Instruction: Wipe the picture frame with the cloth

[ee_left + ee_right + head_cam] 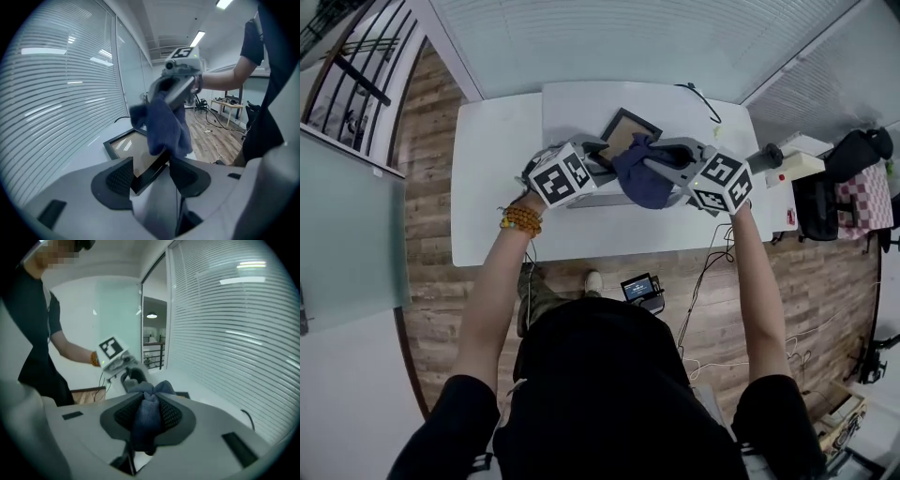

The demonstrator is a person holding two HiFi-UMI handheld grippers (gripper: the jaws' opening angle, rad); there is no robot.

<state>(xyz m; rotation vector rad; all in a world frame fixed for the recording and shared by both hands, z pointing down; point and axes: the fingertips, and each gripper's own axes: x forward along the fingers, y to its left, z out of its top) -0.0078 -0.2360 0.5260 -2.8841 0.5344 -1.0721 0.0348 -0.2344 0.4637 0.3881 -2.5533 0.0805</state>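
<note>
The picture frame [627,128], black-edged with a tan picture, is tilted up off the white table [497,187]. My left gripper [596,156] is shut on its near corner; in the left gripper view that corner of the frame [123,143] sits between the pads of the left gripper [152,174]. A dark blue cloth [642,175] hangs over the frame's right side. My right gripper [654,159] is shut on it. The bunched cloth [145,420] is pinched between the pads of the right gripper [146,409]. From the left the cloth [164,124] covers part of the frame.
A black cable [701,99] lies at the table's far right. White boxes [793,167] sit at its right end, beside a dark bag [855,150]. A small device [641,287] lies on the wooden floor below the table. Slatted blinds [234,329] run along the far side.
</note>
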